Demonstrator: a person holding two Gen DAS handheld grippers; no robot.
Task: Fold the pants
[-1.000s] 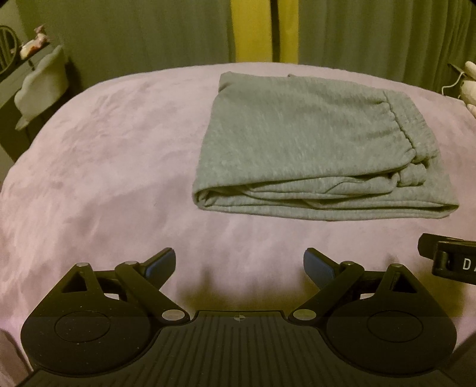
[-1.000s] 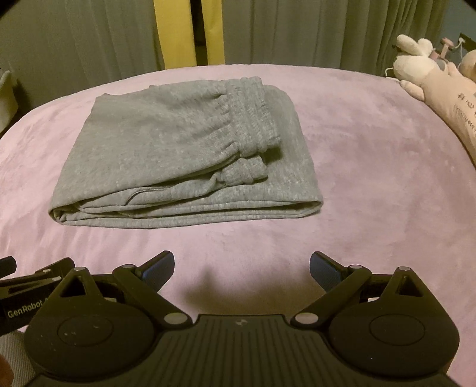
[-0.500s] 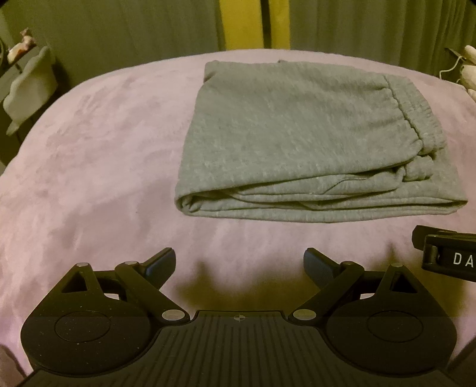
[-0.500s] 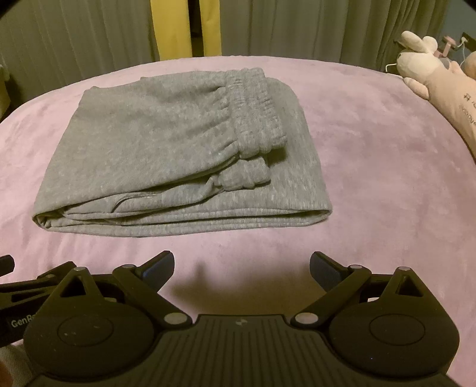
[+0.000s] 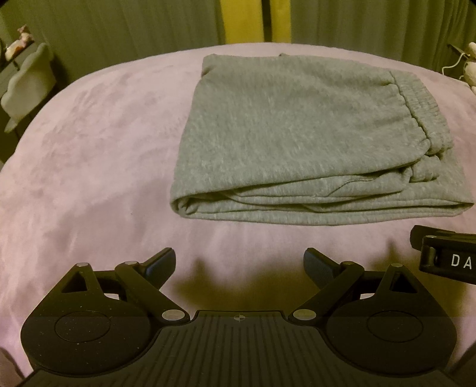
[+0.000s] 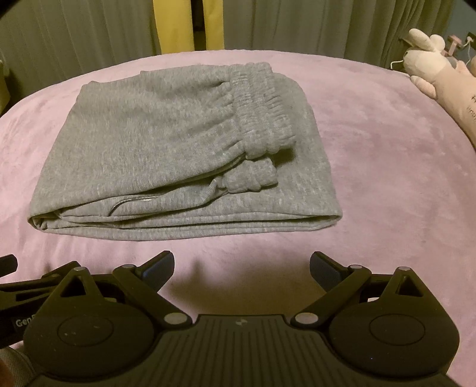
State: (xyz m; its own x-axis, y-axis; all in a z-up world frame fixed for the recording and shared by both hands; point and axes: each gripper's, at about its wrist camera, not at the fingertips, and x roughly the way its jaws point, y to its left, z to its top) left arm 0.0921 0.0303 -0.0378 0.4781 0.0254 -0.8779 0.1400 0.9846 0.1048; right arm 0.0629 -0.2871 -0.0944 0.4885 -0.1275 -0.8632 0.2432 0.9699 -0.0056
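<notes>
A pink blanket [image 5: 89,166] covers the bed from edge to edge, with green curtains [image 6: 327,26] hanging beyond it. One pair of grey pants [image 5: 297,134], folded into a flat rectangle with the elastic waistband on top, lies on the blanket just ahead of both tongs, touched by neither. The left tongs [image 5: 238,263] and the right tongs [image 6: 241,265] hover low and level over the blanket side by side, each with its two jaws spread wide and nothing between them. Only the right view shows one pink plush toy [image 6: 440,74] far ahead to the right; only the left view shows a pale cushion [image 5: 28,86] far to the left.
</notes>
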